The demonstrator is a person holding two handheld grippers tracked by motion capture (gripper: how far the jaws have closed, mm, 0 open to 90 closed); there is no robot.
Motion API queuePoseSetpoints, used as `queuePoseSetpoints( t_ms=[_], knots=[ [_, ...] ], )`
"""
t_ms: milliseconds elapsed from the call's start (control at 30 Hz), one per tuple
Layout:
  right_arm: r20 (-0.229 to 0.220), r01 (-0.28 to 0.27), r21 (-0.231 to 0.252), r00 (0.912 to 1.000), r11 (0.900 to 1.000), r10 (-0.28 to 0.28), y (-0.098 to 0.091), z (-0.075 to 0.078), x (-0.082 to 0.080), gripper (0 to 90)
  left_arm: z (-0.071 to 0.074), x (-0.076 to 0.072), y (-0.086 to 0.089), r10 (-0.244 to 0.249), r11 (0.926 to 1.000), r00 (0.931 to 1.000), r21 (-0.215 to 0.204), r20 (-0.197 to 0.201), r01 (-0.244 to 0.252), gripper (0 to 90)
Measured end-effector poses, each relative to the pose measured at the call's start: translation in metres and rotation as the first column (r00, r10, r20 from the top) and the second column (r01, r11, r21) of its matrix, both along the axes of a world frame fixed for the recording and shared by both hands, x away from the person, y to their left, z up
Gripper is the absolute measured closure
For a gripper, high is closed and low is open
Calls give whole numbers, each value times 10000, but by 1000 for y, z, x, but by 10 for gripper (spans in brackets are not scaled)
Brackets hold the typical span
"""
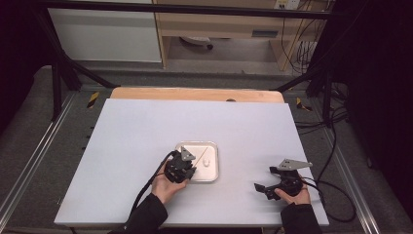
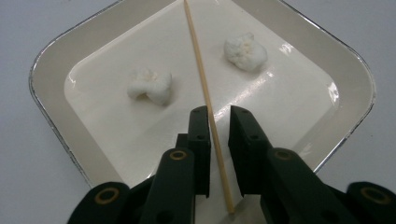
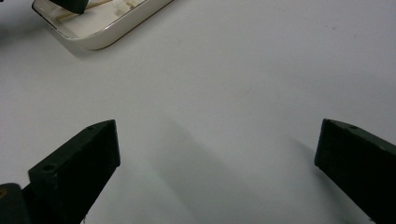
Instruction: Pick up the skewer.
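We see a wide white table [image 1: 146, 136] with a small white tray [image 1: 212, 171] near its middle, a shallow square dish with rounded corners and a thin dark rim. Our right gripper [image 3: 217, 154] rests on the table well to the right of the tray, its jaws spread wide over bare tabletop with nothing between them. Our left gripper [image 2: 218, 122] hangs over the near edge of the tray, its jaws drawn close together with a thin wooden skewer [image 2: 201, 79] running between them; one jaw lies just against the stick while a narrow gap shows on the other side, so the pads do not yet press on it from both sides. The skewer lies slanted across the tray floor, its near end below the jaws. Two small white lumps sit on the tray, one [image 2: 150, 85] left of the skewer and the other [image 2: 245, 51] right of it, both apart from the stick.
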State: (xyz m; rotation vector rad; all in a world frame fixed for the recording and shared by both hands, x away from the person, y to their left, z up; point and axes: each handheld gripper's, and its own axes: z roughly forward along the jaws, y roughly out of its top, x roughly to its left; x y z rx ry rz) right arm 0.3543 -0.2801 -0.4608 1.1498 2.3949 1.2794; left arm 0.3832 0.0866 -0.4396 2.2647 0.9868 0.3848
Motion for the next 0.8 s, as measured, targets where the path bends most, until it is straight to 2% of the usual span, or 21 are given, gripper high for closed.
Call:
queuePoseSetpoints(
  t_ms=[433, 533, 800],
  knots=[
    [-16, 15, 22, 10000, 10000, -15, 0, 0, 0, 7, -1, -3, -4, 481, 9988, 9987, 44, 173, -482, 879],
    [-12, 10, 20, 10000, 10000, -10, 0, 0, 0, 7, -1, -3, -3, 565, 9984, 9983, -44, 141, -564, 882],
    [8, -16, -3, 10000, 10000, 16, 0, 0, 0, 7, -4, -3, 1, 719, 9956, 9974, -605, 56, -715, 890]
  ],
)
